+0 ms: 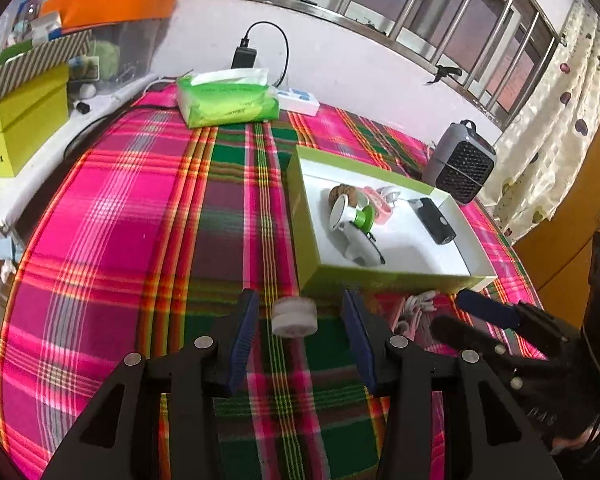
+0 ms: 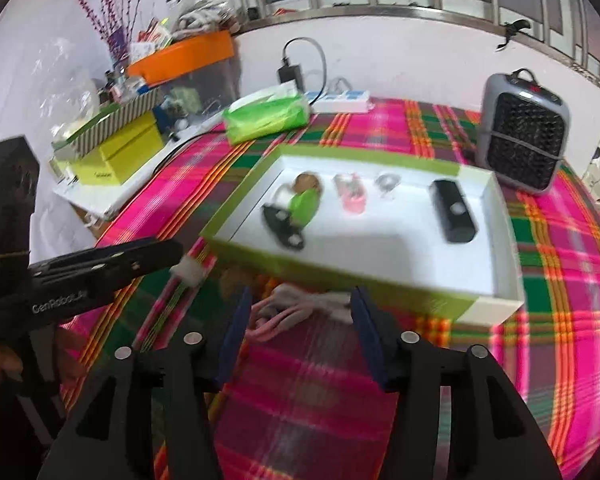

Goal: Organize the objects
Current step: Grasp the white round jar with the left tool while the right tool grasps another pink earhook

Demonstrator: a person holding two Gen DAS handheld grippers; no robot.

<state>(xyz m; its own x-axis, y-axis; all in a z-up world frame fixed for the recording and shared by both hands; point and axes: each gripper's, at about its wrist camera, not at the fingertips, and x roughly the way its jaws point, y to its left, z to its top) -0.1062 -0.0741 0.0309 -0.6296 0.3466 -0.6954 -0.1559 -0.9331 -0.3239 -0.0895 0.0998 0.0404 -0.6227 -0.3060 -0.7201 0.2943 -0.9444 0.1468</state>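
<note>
A surface (image 1: 112, 240) covered in pink, green and orange plaid cloth carries a shallow rectangular box (image 1: 392, 276) with lime-green outer walls and a smooth white inside. In the box lie a brown walnut-like ball (image 2: 306, 182), a white and green plastic gadget (image 1: 354, 220), a small pink item (image 2: 350, 196), a pale ring-shaped bit (image 2: 387, 181) and a glossy black oblong device (image 2: 452, 210).

The left tool (image 1: 298, 334) stands wide open with its blue ribbed pads (image 1: 244, 332) apart, holding nothing. A short white roll of tape (image 1: 294, 317) sits on the cloth between the fingertips, and neither pad touches it. The right tool (image 2: 298, 322) is also open and empty, with a bundle of pink and white cable (image 2: 296, 306) lying on the cloth between its tips, just in front of the box's near wall.

The left view shows the tape roll sharply and the cable only partly, to the right behind a finger. The right view is blurred; it shows the roll as a white smear at the tip of the left tool.

Far back lie a soft green tissue pack (image 1: 228, 100), a white power strip (image 2: 342, 101) and a grey heater (image 2: 522, 132) with a black mesh grille. Yellow-green cartons (image 1: 20, 128) are stacked at far left.
</note>
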